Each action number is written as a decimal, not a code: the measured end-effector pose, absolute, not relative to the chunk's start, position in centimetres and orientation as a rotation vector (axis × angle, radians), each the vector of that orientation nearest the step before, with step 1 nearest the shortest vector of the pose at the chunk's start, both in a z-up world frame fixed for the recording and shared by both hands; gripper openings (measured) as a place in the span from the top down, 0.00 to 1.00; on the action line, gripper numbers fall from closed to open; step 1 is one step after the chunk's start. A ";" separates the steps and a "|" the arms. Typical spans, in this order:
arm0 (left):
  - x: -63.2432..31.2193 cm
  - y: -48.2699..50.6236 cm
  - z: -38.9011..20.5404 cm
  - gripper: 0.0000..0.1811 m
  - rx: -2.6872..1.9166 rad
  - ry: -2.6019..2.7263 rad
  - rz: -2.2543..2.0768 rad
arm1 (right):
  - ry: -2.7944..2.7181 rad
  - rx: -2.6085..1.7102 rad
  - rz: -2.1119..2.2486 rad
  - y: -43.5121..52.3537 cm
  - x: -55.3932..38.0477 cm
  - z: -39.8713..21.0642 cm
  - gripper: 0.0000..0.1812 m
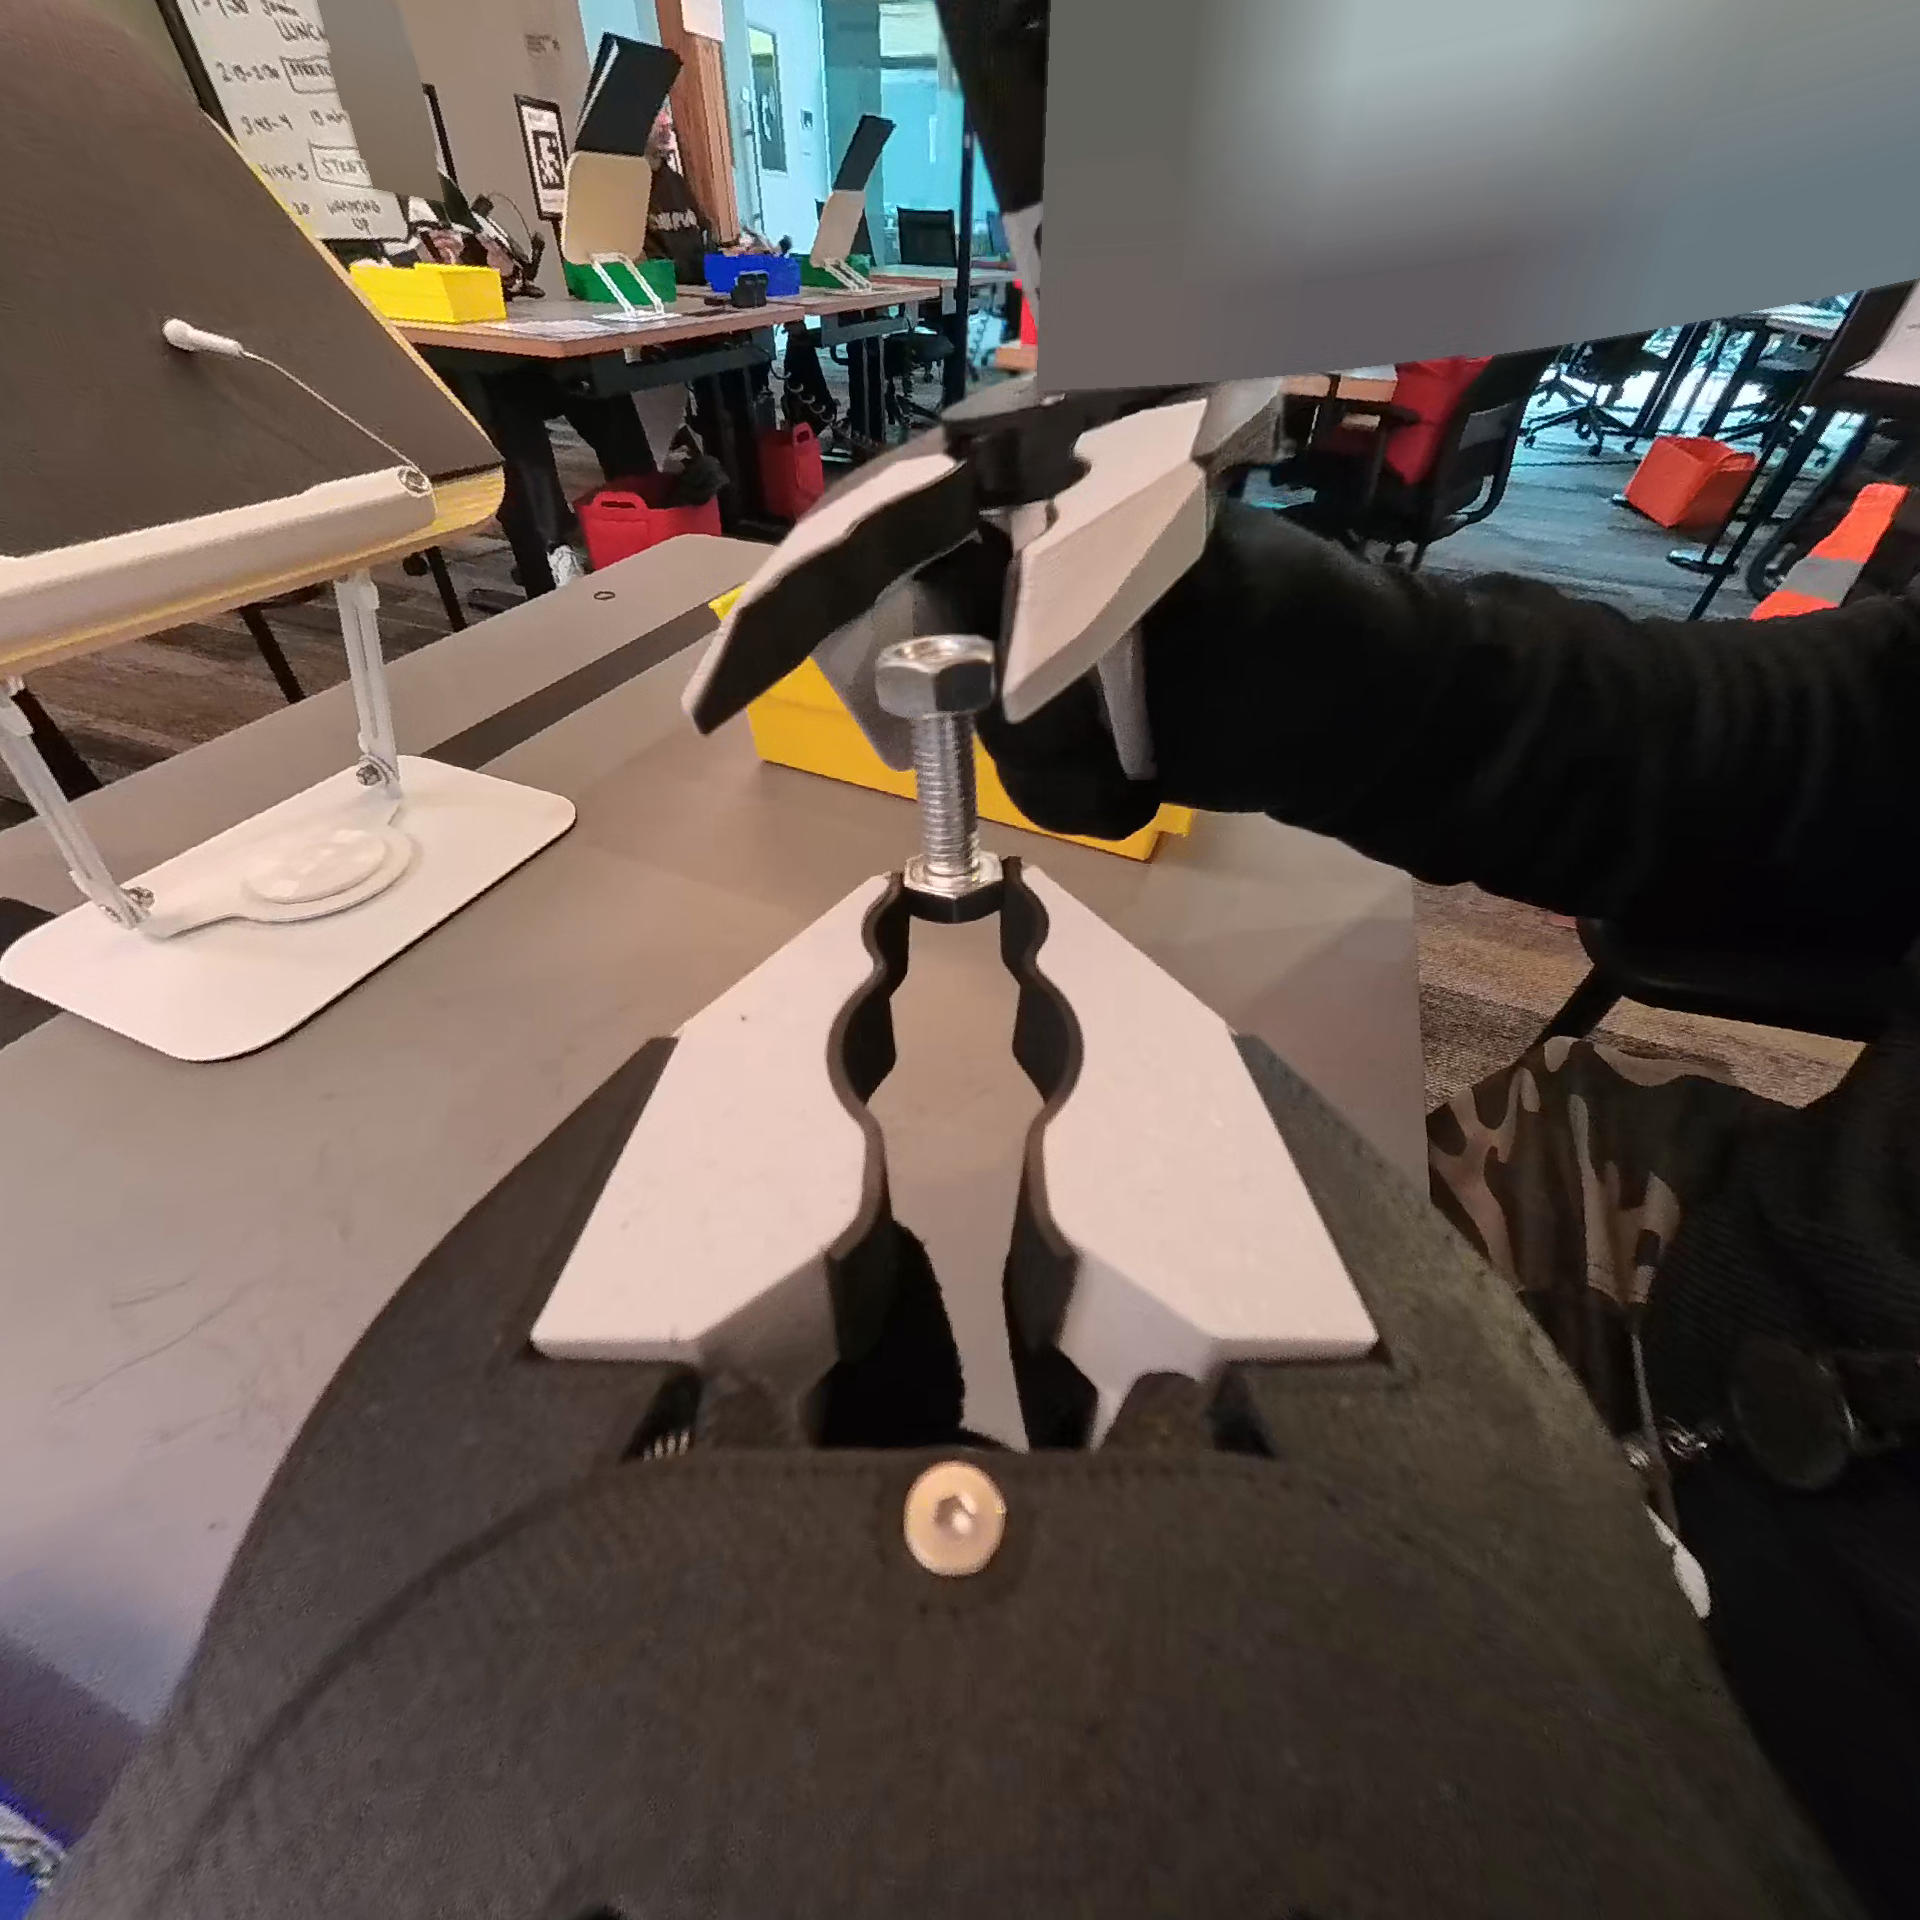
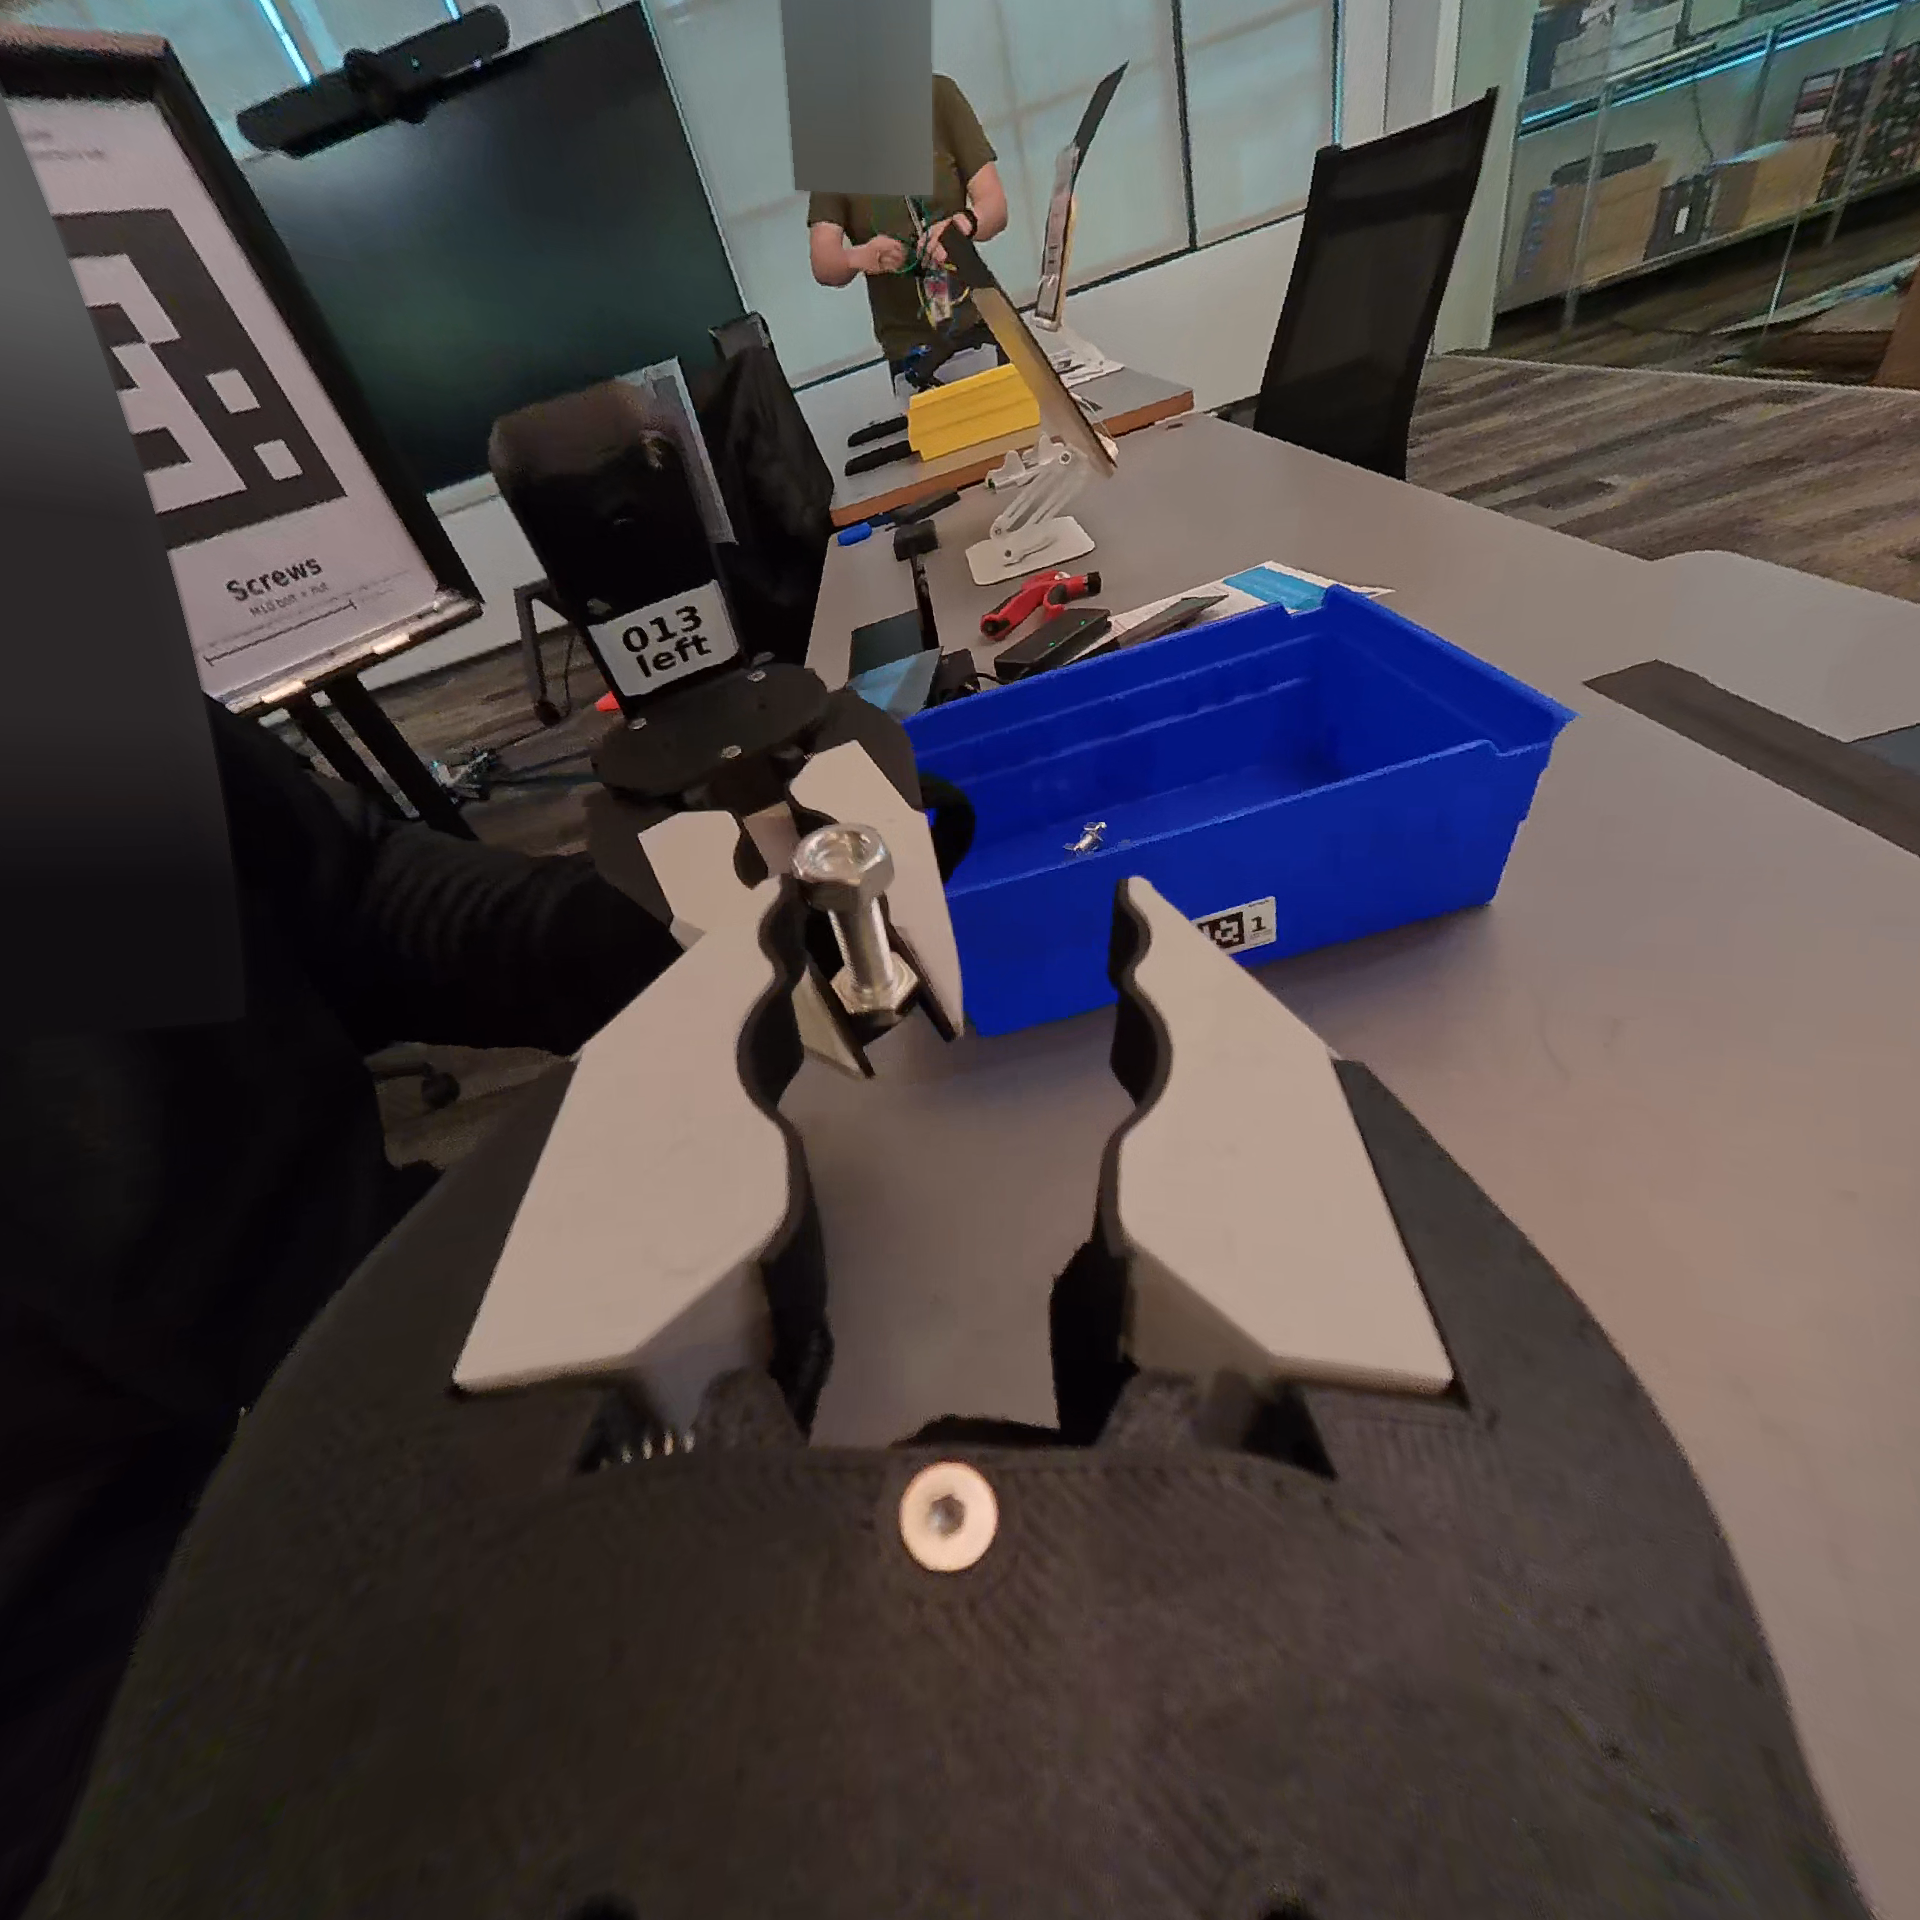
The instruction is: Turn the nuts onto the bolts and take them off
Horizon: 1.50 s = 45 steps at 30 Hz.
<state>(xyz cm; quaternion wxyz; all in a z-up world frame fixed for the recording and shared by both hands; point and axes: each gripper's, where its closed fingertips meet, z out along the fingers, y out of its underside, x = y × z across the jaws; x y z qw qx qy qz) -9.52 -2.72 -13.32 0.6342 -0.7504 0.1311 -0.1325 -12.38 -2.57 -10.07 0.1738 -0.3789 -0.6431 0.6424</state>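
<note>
Grey table (image 2: pixel 1558 1091), blue bin (image 2: pixel 1247 831). Left gripper (image 1: pixel 951 883) fingers clamp nut (image 1: pixel 951 878) under upright bolt (image 1: pixel 940 748). Right gripper (image 2: pixel 945 935) fingers spread, empty; advise centring on bolt head before closing.

Silver hardware, grey-white fingers, black frames all round

The bolt (image 1: pixel 943 769) and its nut (image 1: pixel 951 881) gleam silver; the left gripper (image 1: pixel 951 899) wears pale grey-white fingers with black wavy inner edges on a black body, and the right gripper (image 2: pixel 940 935) matches. Bright blue bin (image 2: pixel 1226 821) on the grey table (image 2: pixel 1558 1091), yellow bin (image 1: pixel 821 727) behind, a black sleeve (image 1: pixel 1507 717), camouflage-patterned fabric (image 1: pixel 1538 1153), a white stand (image 1: pixel 281 914).
</note>
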 end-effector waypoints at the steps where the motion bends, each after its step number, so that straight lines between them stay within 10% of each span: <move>1: -9.7 -2.7 -13.3 0.91 -1.714 0.295 -0.301 | -1.810 -1.091 1.834 -2.2 -12.3 -10.2 0.69; 45: -10.8 -2.5 -16.8 0.91 -1.937 0.436 -0.065 | -2.349 -0.958 1.128 -3.3 -10.9 -13.0 0.91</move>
